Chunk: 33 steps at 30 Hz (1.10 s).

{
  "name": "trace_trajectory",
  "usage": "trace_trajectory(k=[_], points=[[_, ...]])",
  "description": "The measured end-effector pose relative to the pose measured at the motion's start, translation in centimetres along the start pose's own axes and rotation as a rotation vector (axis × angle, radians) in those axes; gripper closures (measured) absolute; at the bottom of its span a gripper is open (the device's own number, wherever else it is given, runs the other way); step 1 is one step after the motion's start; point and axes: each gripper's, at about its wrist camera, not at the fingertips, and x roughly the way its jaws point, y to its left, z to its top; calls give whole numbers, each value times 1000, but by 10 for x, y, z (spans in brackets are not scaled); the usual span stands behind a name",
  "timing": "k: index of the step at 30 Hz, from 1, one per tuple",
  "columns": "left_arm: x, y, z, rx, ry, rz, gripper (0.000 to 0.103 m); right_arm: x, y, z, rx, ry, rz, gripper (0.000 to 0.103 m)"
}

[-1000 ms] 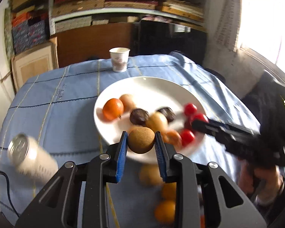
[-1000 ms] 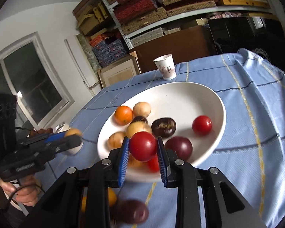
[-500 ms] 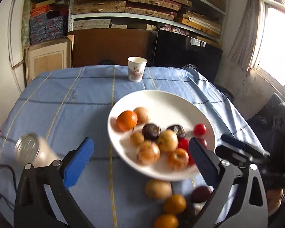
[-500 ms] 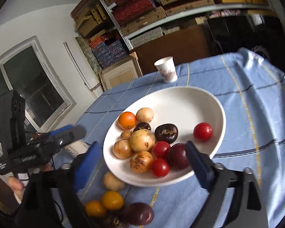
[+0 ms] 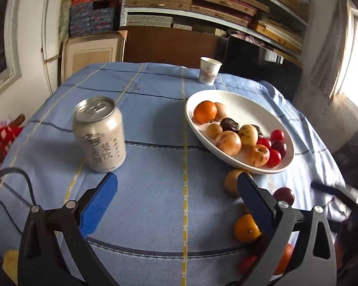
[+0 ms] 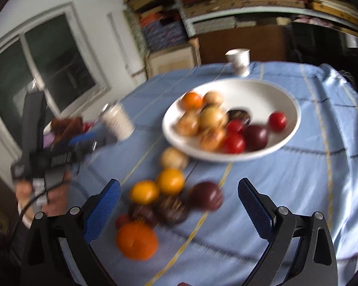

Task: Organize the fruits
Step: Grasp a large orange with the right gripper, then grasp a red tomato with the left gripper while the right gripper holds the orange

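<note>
A white plate (image 5: 250,102) (image 6: 269,93) holds several fruits: an orange (image 5: 205,111), brown and dark ones, red tomatoes (image 5: 274,158). Loose fruits lie on the blue tablecloth in front of it: a brown fruit (image 5: 231,181), oranges (image 6: 170,181) (image 6: 144,191), a dark plum (image 6: 206,195), a large orange (image 6: 136,240). My left gripper (image 5: 176,197) is open and empty above the cloth, beside the can. My right gripper (image 6: 179,200) is open and empty above the loose fruits. The right wrist view is blurred.
A drink can (image 5: 99,134) stands left of the plate. A paper cup (image 5: 209,70) stands at the table's far edge. Shelves with boxes fill the back wall. The left gripper and hand show in the right wrist view (image 6: 45,157).
Both grippers opened and let their fruits go onto the plate, the left a brown fruit, the right a red tomato. Both then pulled back; the left swung left toward the can.
</note>
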Motion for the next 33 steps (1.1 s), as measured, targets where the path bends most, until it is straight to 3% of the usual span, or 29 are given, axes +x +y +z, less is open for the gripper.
trace_trajectory(k=[4,8,14,19,21,25,28,33], points=[[-5,1,-3,8,-32,63,5,9,20,-15,-49,76,50,4],[-5,-1,-4,18,-21,63,5,16,28,-24,-62,120,44,5],[-5,-3,-5,28,-17,66,5,22,33,-32,-88,164,43,24],[-4,-3,-7,24,-14,71,5,24,37,-35,-113,184,38,27],[-5,-2,-7,24,-19,76,5,24,37,-38,-115,191,36,36],[-6,-1,-7,21,-28,80,5,27,38,-40,-123,208,25,39],[-5,-2,-7,23,-25,84,5,28,39,-41,-124,212,48,54],[-5,-2,-7,31,-18,87,5,25,37,-39,-119,213,77,55]])
